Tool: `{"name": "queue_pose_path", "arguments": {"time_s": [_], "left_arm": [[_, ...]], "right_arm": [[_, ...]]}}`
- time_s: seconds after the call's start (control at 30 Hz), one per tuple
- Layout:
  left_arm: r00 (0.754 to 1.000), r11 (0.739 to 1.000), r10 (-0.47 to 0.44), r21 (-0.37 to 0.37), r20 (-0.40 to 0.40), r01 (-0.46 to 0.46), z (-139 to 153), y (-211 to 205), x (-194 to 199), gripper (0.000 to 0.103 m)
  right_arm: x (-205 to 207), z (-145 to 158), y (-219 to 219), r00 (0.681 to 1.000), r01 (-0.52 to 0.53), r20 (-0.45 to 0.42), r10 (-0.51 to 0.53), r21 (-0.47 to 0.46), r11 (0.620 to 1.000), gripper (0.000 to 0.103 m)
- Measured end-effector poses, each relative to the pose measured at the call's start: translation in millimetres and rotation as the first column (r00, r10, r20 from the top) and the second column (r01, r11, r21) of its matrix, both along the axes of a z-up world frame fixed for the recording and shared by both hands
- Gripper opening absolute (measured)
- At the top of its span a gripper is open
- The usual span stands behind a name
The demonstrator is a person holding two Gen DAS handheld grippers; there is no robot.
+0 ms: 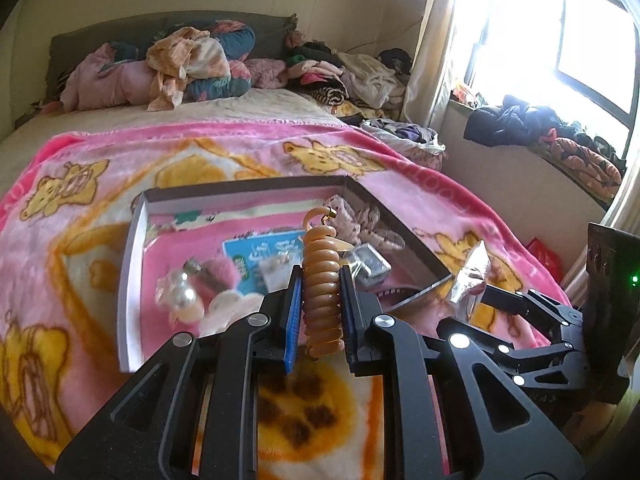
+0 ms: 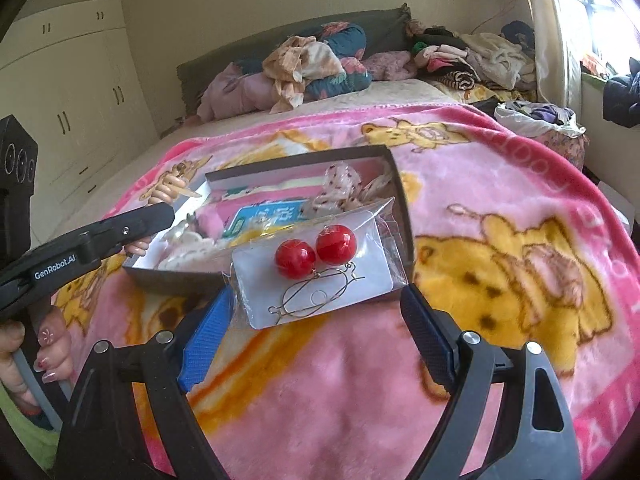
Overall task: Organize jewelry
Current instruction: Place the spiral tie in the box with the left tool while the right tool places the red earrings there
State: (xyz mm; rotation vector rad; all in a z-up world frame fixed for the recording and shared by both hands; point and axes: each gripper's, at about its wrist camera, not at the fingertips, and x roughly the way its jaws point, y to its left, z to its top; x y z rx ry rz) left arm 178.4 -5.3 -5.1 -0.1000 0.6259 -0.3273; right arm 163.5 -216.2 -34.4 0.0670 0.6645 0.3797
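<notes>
Left wrist view: the left gripper (image 1: 320, 300) has its jaws narrowed onto a tan coiled bracelet (image 1: 322, 280), held upright above the near edge of the box (image 1: 132, 248). The box, resting on the pink blanket (image 1: 80, 200), already contains pearl pieces (image 1: 182, 294), a blue card (image 1: 260, 258) and a patterned bow (image 1: 360, 220). Right wrist view: the right gripper (image 2: 320, 340) stands wide, its pads bracketing a bagged card of red ball earrings (image 2: 316, 252); contact is not clear. Judgement: sorting is partly complete; both items remain to be placed.

Left tool (image 1: 320, 292) clamped tight, angled downward, right tool (image 2: 318, 312) spread wide, tilted down, hand (image 2: 44, 356) on grip
</notes>
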Motion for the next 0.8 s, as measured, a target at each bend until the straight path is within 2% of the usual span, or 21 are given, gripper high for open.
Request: {"name": "queue_pose_path", "arguments": {"time_s": [0.4,0.8], "left_arm": [[1.000,1.000,0.015,-0.009,-0.006,-0.015,1.8,-5.3,33.4,0.011],[0.996,0.997,0.075,0.005,-0.057,-0.075,-17.9,6.2,62.4,0.011]], "right_arm": [[28.1,7.9,2.4,1.000,0.007,0.020,-0.007,-0.045,0.999,0.082],[64.9,-1.1,19.3,1.000,-0.020,0.000,0.020,-0.118,0.993,0.082]]}}
